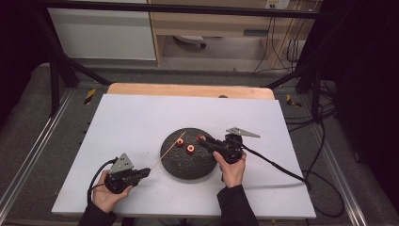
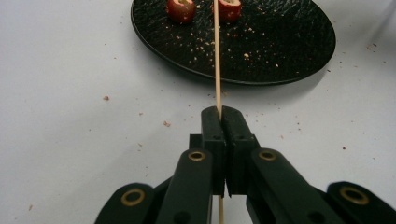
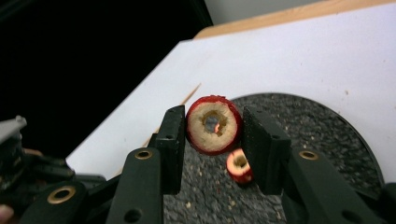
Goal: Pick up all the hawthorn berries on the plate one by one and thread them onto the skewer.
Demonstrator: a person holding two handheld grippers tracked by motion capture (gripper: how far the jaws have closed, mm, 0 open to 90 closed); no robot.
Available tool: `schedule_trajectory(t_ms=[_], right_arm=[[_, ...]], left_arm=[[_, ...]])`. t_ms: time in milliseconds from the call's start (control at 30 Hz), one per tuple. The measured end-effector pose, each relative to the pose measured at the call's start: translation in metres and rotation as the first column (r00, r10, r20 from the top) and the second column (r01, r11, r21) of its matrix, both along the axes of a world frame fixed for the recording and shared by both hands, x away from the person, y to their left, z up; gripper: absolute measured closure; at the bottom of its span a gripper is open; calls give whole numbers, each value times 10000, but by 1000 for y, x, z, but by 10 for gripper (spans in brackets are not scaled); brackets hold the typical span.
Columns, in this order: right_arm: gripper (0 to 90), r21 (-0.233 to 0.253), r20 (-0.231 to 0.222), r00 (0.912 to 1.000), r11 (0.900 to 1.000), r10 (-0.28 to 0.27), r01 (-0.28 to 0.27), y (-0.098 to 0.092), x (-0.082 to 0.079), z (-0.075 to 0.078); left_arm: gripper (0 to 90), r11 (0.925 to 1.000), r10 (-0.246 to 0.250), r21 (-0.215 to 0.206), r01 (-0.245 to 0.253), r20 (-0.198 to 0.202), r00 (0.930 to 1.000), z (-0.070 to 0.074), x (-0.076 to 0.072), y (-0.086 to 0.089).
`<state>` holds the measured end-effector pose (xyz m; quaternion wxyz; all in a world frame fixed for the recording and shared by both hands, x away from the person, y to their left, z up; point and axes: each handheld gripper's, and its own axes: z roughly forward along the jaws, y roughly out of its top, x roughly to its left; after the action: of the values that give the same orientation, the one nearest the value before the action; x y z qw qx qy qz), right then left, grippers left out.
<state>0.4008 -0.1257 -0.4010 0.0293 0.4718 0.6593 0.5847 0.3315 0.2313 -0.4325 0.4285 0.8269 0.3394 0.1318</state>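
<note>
While I watch from the high view, my left gripper (image 1: 141,173) sits at about 7 o'clock on the white worktop (image 1: 131,122), its jaws clamped tight on a thin wooden skewer (image 2: 216,56). That skewer runs up toward 1 o'clock, out over the rim of the black plate (image 1: 175,165) to a red fruit ring (image 1: 180,142) at its far end. A second ring (image 1: 190,149) lies on the plate near the centre. My right gripper (image 1: 203,140) reaches in from 4 o'clock, and its jaws pinch a third ring (image 3: 214,124) by its red sides, lifted off the plate, cored hole facing the camera.
</note>
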Motion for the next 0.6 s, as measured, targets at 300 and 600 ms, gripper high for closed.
schedule_trajectory(t_ms=[300,600], right_arm=[[612,943,301,9957,9920,-873,841,10,0,-9],[613,2040,368,9853,9664,-1669,1561,15,3,-12]], left_arm=[[886,9998,101,-185,-99,89,9999,0,-1,-2],[886,9992,224,-344,-223,27,9997,0,-2,-6]])
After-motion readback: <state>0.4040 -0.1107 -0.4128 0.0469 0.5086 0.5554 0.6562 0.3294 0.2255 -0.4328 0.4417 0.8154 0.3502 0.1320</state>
